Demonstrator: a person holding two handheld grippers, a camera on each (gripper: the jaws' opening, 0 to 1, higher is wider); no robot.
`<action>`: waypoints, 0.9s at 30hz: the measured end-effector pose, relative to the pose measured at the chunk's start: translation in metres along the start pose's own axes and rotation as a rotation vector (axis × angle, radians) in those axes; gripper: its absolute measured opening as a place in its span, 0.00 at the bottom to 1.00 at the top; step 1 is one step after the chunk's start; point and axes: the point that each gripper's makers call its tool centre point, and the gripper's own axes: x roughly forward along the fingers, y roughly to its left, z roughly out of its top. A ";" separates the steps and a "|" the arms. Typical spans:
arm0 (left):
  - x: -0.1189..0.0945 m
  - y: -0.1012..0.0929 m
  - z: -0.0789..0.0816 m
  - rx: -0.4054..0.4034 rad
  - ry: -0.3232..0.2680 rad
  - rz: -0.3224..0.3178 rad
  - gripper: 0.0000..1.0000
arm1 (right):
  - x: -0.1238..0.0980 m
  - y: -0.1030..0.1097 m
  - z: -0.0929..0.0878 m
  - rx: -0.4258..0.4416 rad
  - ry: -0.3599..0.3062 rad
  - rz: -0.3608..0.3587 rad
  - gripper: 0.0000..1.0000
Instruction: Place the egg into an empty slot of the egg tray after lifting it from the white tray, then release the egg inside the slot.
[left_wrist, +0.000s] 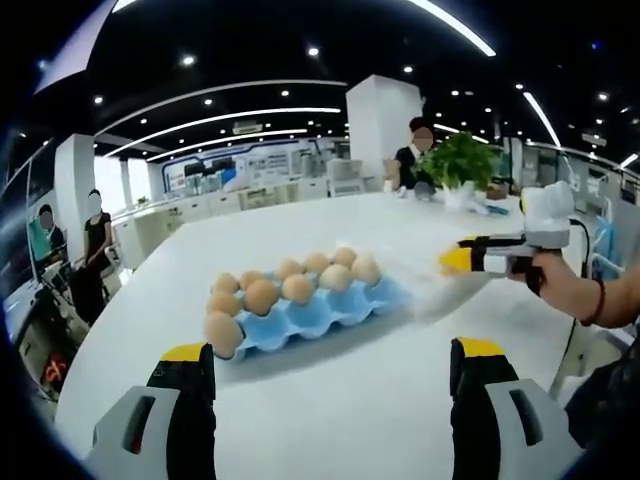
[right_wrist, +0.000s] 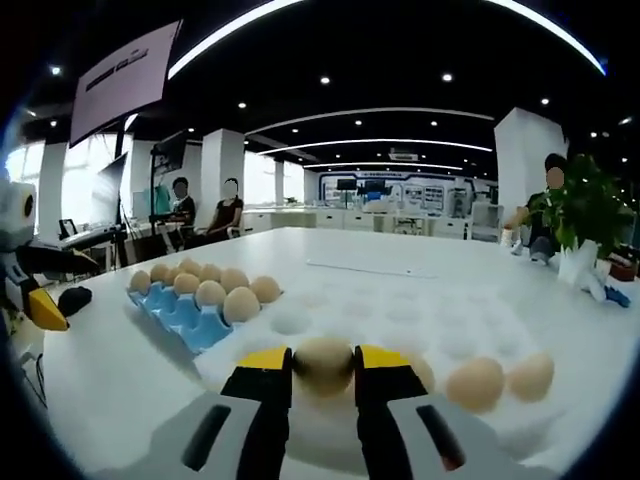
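Yellow-tipped jaws of the left gripper (left_wrist: 332, 362) are seen nearest in the left gripper view, held wide apart above the white desk (left_wrist: 330, 400) with nothing between them. Beyond them, slightly left of centre, the blue egg tray (left_wrist: 305, 310) is set on the desk, its slots largely filled with brown eggs. Farther right, the right gripper (left_wrist: 452, 260) is seen entering from the side, held by a hand (left_wrist: 560, 282); its yellow tip is lowered over a pale, blurred patch just right of the blue tray.

In the right gripper view, the left gripper (right_wrist: 40, 305) is seen at the far left edge. The egg tray (right_wrist: 185, 310) is placed left of centre on the desk. At bottom centre, the right gripper (right_wrist: 322, 362) is closed on an egg (right_wrist: 323, 368), which is pinched between the two yellow tips, just above the white tray (right_wrist: 400, 320). Two more eggs (right_wrist: 500, 380) are lying in the white tray to the right. A potted plant (right_wrist: 580, 215) is standing at the far right.
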 end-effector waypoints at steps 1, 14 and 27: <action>0.000 -0.001 0.000 -0.001 -0.001 -0.001 1.00 | -0.001 0.000 0.001 0.001 -0.004 0.000 0.25; 0.001 0.006 0.000 -0.005 -0.002 -0.005 1.00 | -0.002 0.006 0.013 -0.004 -0.033 0.030 0.25; 0.001 0.007 -0.001 -0.002 0.003 -0.001 1.00 | 0.006 -0.002 -0.011 0.037 0.061 0.015 0.25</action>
